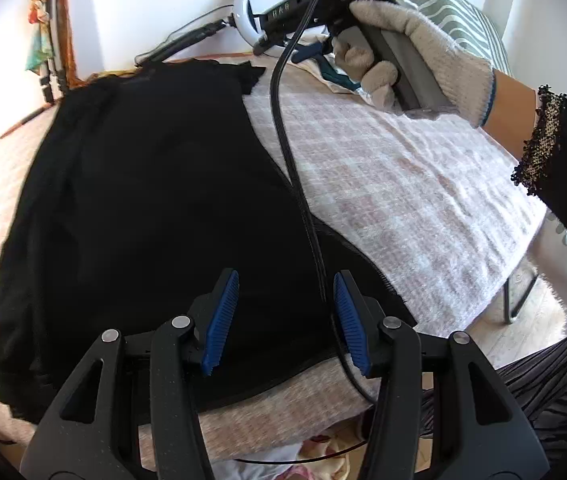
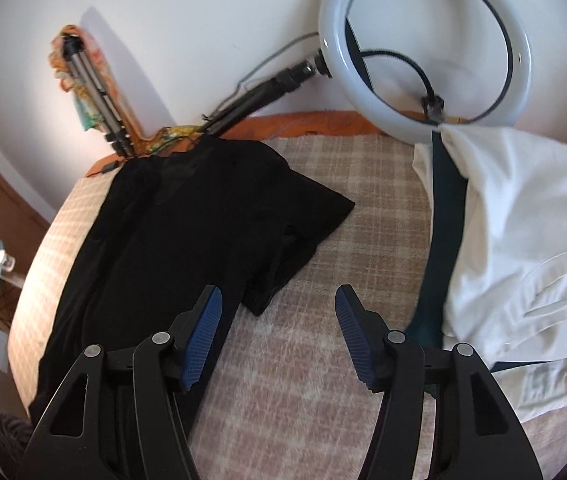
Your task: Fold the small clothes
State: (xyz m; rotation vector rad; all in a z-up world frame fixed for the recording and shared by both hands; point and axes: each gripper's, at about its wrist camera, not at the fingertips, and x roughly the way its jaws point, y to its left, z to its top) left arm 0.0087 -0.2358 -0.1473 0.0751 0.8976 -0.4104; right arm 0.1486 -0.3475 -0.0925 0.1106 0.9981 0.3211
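There are two grippers, one black shirt, one pile of white clothes and one ring light.

The left gripper (image 1: 285, 320) has its blue fingers wide apart and holds nothing. The right gripper (image 2: 277, 338) has its fingers wide apart too, with nothing between them.

The black shirt (image 2: 187, 216) lies spread out flat on the checked blanket (image 2: 363, 216). It is right under the left gripper. It is ahead and to the left of the right gripper, and one short sleeve pokes out toward the middle.

The pile of white clothes (image 2: 523, 232) sits to the right of the right gripper. The ring light (image 2: 423, 40) leans ahead of it. A black cable (image 1: 287, 136) hangs down across the shirt, just by the left gripper's right finger. A gloved hand (image 1: 415, 40) holds the right gripper's handle.
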